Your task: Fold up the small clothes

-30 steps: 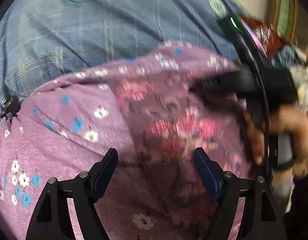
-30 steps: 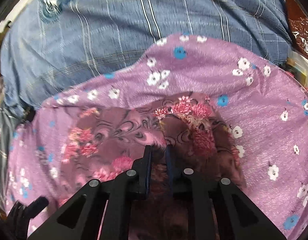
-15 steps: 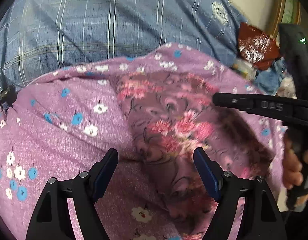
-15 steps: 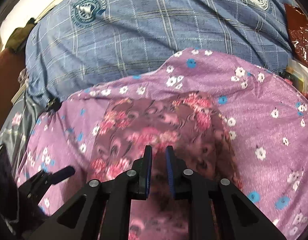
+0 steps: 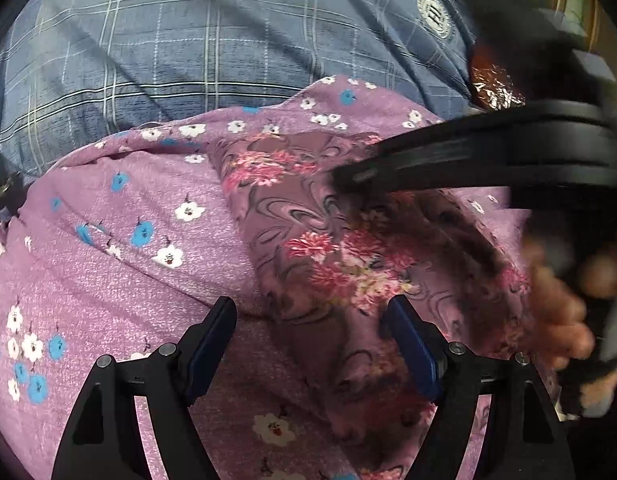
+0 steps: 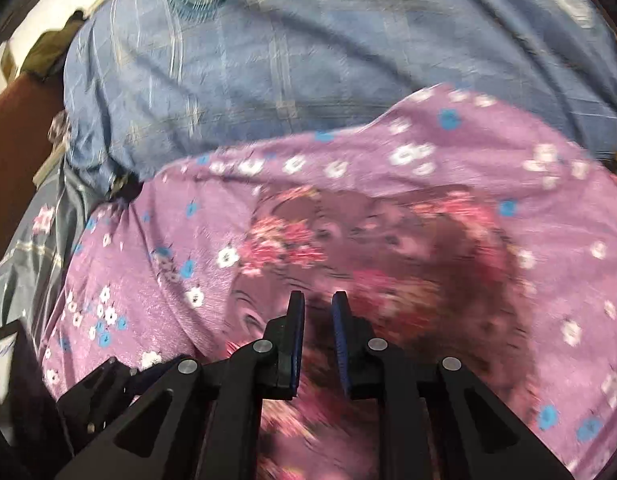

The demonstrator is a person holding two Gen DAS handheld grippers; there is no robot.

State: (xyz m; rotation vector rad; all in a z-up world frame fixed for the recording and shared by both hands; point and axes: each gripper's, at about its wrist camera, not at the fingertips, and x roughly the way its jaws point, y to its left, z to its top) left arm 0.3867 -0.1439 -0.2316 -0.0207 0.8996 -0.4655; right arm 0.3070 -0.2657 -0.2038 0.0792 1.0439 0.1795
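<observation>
A small dark mauve garment with pink flowers lies on a larger purple cloth printed with white and blue flowers. My left gripper hovers wide open just above the garment's near edge, touching nothing. My right gripper reaches in from the right, its tips over the middle of the garment. In the right wrist view, blurred by motion, my right gripper shows only a narrow slit between its pads, and I see no fabric pinched there, above the same garment and purple cloth.
A blue checked bedsheet with round emblems lies behind the purple cloth. A person's hand holds the right gripper at the right edge. A red-brown packet sits at the far right. A brown edge borders the bed at the left.
The right gripper drew away to the right, then swung back left over the garment. The garment's right flap now lies flatter. The left gripper stayed put, still open.
</observation>
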